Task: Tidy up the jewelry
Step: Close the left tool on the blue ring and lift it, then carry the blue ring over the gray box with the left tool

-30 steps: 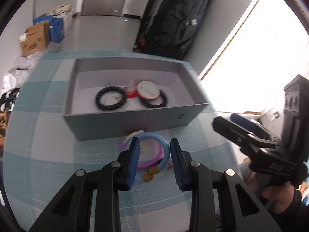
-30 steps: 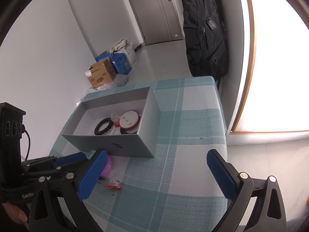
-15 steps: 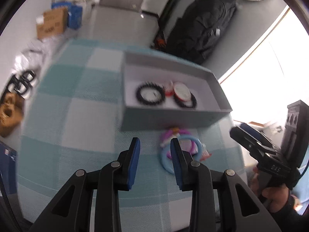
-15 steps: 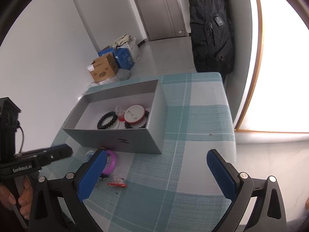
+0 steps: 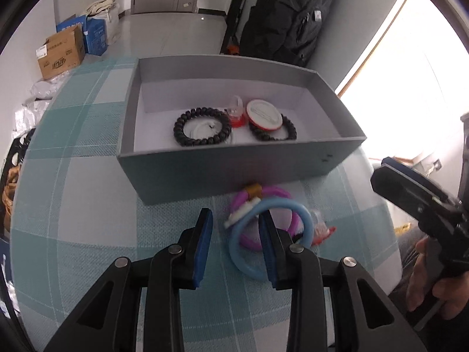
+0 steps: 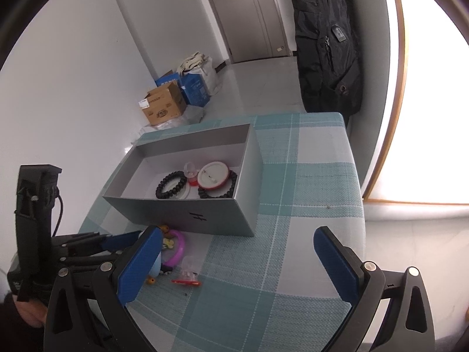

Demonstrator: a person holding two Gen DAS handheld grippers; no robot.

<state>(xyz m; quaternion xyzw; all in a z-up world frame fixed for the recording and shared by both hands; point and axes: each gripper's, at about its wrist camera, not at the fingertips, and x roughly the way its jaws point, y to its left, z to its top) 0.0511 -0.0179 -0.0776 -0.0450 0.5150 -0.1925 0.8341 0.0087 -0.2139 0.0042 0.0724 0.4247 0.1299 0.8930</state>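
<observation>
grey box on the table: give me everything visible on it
The grey box is an open, lidless rectangular tray of matte grey card with a paler floor, sitting flat on the checked tablecloth. Inside lie two black bead bracelets, a round red-rimmed white disc and a small clear-and-red piece. A small dark mark shows on its near wall. Loose bangles lie just in front.

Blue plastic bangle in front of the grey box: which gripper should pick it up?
Left. The left gripper already sits over the blue plastic bangle, one pad inside the ring. The right gripper hangs wide open over bare tablecloth, off to the side.
</observation>
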